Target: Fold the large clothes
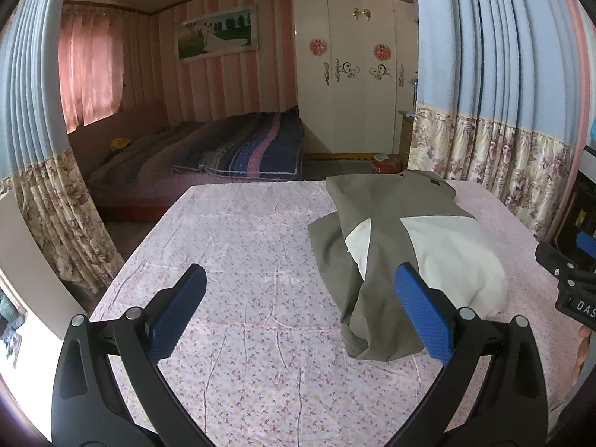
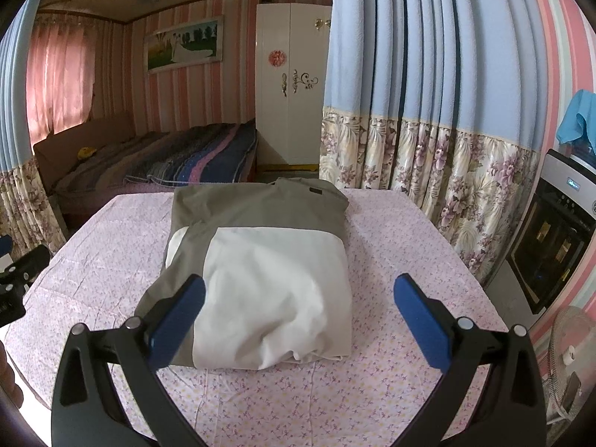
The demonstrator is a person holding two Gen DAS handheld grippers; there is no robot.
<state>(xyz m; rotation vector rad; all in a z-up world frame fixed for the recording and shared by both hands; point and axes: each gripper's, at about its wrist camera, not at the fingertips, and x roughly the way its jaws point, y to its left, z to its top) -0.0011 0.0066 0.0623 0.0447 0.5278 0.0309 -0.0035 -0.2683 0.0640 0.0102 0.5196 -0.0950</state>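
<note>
An olive-grey and white garment [image 2: 260,253] lies partly folded in a bundle on a table with a pink floral cloth [image 2: 391,231]. In the left wrist view the garment [image 1: 402,238] lies at the right. My left gripper [image 1: 298,309] is open and empty above the cloth, just left of the garment's near edge. My right gripper [image 2: 298,313] is open and empty, with its jaws wide on either side of the garment's near white end. The right gripper also shows at the right edge of the left wrist view [image 1: 570,279].
Blue curtains with floral hems [image 2: 428,111] hang behind and to the right of the table. A bed [image 1: 223,149] and a white wardrobe [image 1: 350,74] stand beyond. An oven-like appliance [image 2: 555,238] stands at the right. The left gripper shows at the left edge [image 2: 18,268].
</note>
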